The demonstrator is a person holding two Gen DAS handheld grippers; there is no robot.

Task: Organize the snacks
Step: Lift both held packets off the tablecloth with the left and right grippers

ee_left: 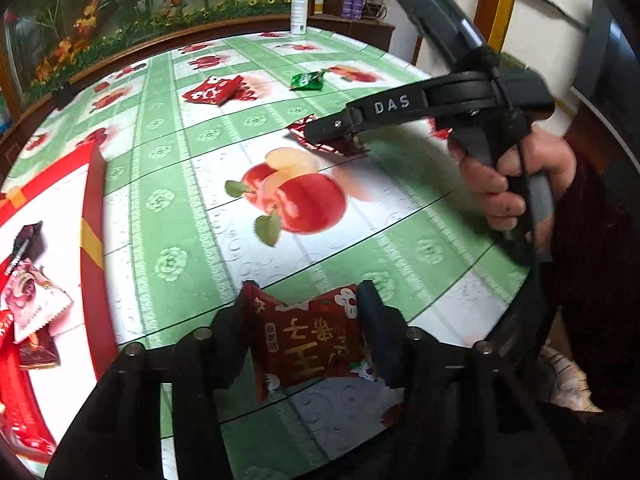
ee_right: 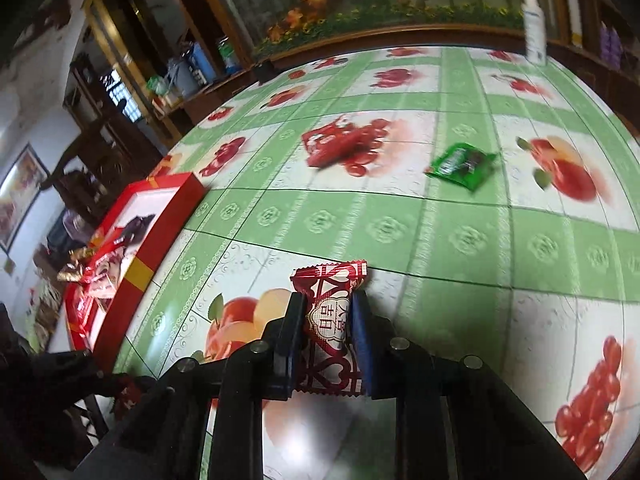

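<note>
My left gripper is shut on a red snack packet with gold characters, held just above the table's near edge. My right gripper is shut on a red-and-white patterned candy packet; it also shows in the left wrist view under the right gripper's fingers. A red snack packet and a green packet lie on the far part of the table. A red-rimmed gift box at the left holds several wrapped snacks.
The table has a green-and-white fruit-print cover. A white spray bottle stands at its far edge. A wooden cabinet with flower-print glass runs behind. The table's right edge is near the person's hand.
</note>
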